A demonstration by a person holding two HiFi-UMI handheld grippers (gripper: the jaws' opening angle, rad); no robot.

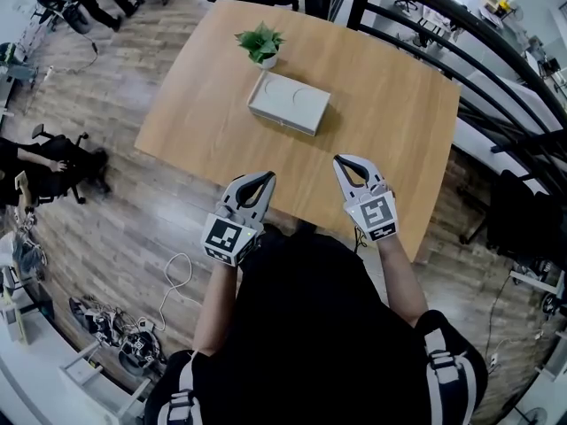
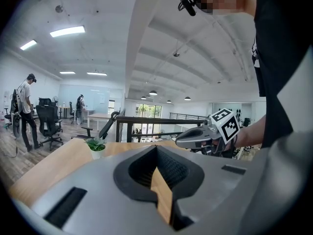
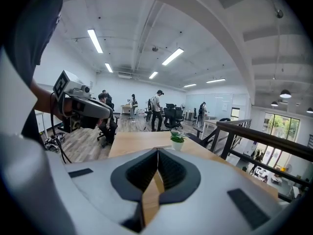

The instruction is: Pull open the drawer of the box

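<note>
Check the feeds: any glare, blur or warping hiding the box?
Head view: even light, sharp, the box plain on the table, edges bent by fisheye. Left gripper view: strong fisheye, bright ceiling lamps, no box in sight. Right gripper view: same warp, plant visible, box not.

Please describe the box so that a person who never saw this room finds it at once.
Find the big wooden table. Toward its far side lies a flat, pale grey rectangular box, beside a small potted plant; it is the only grey, boxy thing on the tabletop.
</note>
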